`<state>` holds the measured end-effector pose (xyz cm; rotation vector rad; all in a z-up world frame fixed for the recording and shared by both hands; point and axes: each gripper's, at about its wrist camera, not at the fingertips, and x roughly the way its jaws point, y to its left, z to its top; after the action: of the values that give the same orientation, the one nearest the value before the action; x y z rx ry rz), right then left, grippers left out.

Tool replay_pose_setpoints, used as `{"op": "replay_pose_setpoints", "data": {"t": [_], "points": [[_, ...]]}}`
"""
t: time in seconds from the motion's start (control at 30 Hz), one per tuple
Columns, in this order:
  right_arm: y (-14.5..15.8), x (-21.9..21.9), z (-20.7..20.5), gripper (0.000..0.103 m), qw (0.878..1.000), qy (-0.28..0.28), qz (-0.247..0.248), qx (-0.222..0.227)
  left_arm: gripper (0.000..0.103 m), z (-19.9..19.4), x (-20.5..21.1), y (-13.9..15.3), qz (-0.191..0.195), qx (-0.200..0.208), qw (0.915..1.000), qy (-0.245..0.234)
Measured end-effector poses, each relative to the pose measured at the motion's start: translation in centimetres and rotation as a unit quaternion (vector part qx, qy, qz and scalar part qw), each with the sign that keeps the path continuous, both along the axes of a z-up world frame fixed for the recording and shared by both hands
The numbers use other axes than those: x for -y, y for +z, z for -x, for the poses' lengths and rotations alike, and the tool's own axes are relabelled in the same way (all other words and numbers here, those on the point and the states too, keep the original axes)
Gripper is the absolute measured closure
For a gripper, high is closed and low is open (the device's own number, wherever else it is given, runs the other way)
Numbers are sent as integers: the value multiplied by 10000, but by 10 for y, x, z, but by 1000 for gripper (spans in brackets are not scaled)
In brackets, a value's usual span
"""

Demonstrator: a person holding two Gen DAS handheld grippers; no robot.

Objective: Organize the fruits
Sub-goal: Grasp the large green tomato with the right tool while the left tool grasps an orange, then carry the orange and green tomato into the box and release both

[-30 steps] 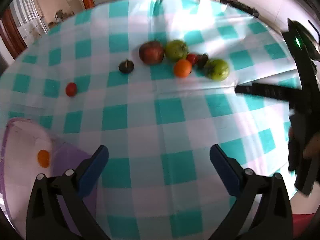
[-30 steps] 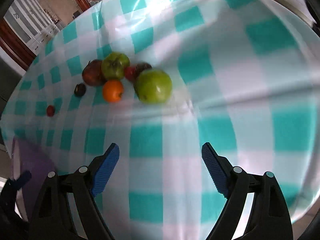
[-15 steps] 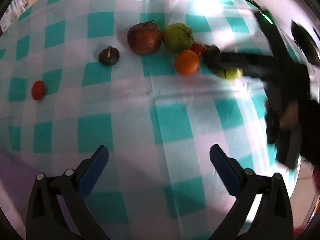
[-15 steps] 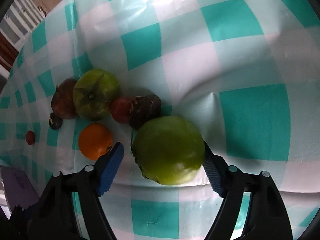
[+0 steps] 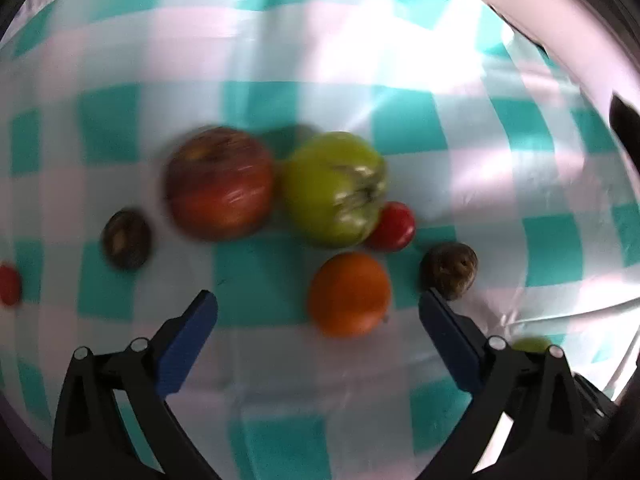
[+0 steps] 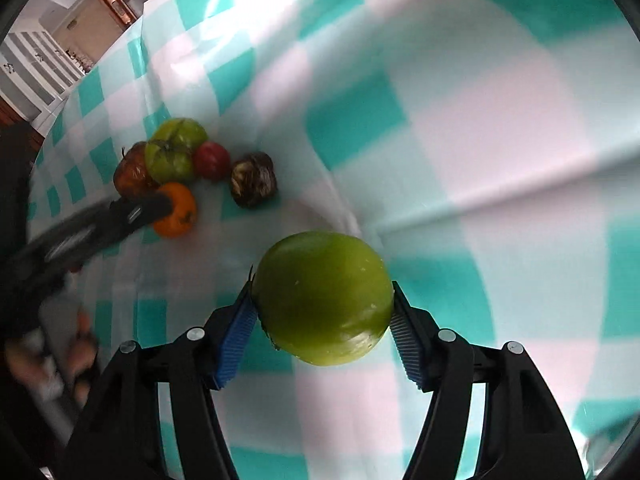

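We log the right hand-held gripper [image 6: 322, 316] clamped on a large green tomato [image 6: 323, 298], blue pads pressing both flanks; the fruit appears lifted clear of the checked cloth on the tabletop [image 6: 460, 120], though contact underneath is hidden from us. The left hand-held gripper [image 5: 318, 314] hangs with its jaws wide apart and empty, just short of the orange fruit [image 5: 349, 294], which sits nearly between the fingertips. On the cloth we count a cluster: a red-brown apple-like fruit [image 5: 220, 184] touching a ribbed green tomato [image 5: 334, 188], a small red tomato [image 5: 390, 226] against that, a dark wrinkled fruit [image 5: 450, 270] to the right, a dark round fruit [image 5: 126, 238] to the left, and a small red one [image 5: 8, 284] at the far left edge. No container shows in either view. Our judgement: early stage; one fruit in hand, six on the cloth unsorted, destination unseen.
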<state>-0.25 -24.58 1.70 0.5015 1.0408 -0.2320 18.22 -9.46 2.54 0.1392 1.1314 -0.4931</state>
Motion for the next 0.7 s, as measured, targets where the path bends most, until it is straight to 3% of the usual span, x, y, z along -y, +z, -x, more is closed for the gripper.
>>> {"op": "replay_pose_setpoints", "data": {"t": [0.07,0.1,0.2,0.23,0.27,0.43,0.7], "points": [[1,-1,10,40,10000,-7,1,-40,23,-1,10,-6,-227,106,9996,-148],[1,-3,13,40,10000,-10,7,-43,38,0,13,-10,-300,81,9993,-224],[2,-7,18,40,10000,-30,1,-30,47,9,16,-12,-521,304,9974,-401],[5,-5,22,40,10000,-23,1,-21,59,14,16,-11,-536,349,9967,-497],[6,-4,25,40,10000,-10,17,-14,62,17,14,-9,-445,349,9967,-587],[9,-9,39,40,9999,137,57,14,62,38,-4,-1,-350,153,9980,-500],[11,-26,57,40,9968,768,238,-38,62,110,-38,9,-503,41,9977,-458]]}}
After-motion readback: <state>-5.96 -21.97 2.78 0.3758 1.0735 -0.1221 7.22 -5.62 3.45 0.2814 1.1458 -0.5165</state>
